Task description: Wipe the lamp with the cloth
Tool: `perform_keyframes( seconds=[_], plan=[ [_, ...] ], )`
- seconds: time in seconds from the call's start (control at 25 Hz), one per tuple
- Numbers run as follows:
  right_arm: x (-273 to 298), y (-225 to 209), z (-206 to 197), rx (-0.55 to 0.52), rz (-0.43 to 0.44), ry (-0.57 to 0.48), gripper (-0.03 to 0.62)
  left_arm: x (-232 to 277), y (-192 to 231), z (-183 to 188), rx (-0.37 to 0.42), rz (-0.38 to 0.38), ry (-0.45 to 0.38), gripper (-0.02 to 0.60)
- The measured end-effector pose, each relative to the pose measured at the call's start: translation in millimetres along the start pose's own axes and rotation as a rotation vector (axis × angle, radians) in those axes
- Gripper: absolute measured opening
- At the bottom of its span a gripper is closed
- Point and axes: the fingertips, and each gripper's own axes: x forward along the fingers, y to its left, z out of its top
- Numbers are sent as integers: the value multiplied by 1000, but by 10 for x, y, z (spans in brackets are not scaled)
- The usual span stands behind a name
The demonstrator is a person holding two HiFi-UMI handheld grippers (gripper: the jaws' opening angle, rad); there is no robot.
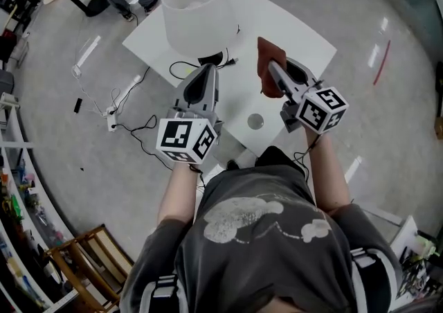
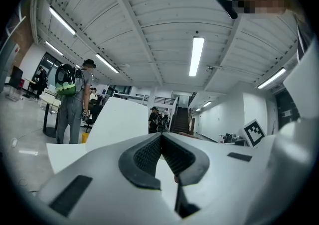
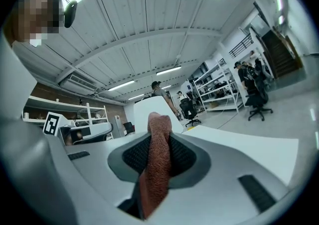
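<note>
Right gripper (image 1: 273,73) clamped on the cloth (image 1: 264,55), centre frame; left gripper (image 1: 210,69) closed, empty. Lamp (image 1: 196,12) stands upper centre on the table (image 1: 291,38) — wipe its shade lightly, lest it tip.

Left tongs (image 1: 208,68) closed empty; right tongs (image 1: 272,66) clamp cloth (image 1: 265,52)

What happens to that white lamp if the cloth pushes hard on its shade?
The lamp would probably tip or slide: its wide shade seems bigger than the dark base beneath. The shade looks thin, so it may dent. The cloth bunched in the right gripper's jaws looks soft, cushioning contact.
</note>
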Motion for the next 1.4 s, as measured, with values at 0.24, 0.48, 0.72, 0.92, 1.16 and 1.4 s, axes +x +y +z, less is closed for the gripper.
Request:
perform_keyframes(
  seconds=[0.24, 0.48, 0.72, 0.92, 1.16, 1.4],
  plan=[
    [324, -177, 392, -30, 62, -1, 86, 170, 11, 162, 1, 50, 2, 8],
    [842, -436, 725, -47, 194, 6, 86, 428, 153, 242, 30, 196, -29, 8],
    [1334, -442, 1133, -115, 313, -6, 86, 554, 337, 474, 68, 328, -76, 8],
    [1763, -363, 1292, -194, 383, 6, 86, 592, 439, 598, 82, 403, -94, 8],
    [1957, -347, 1151, -241, 432, 36, 86, 561, 528, 484, 94, 475, -96, 8],
    [2054, -678, 590, -155, 439, 98, 86, 549, 647, 51, 72, 534, -76, 8]
  ],
)
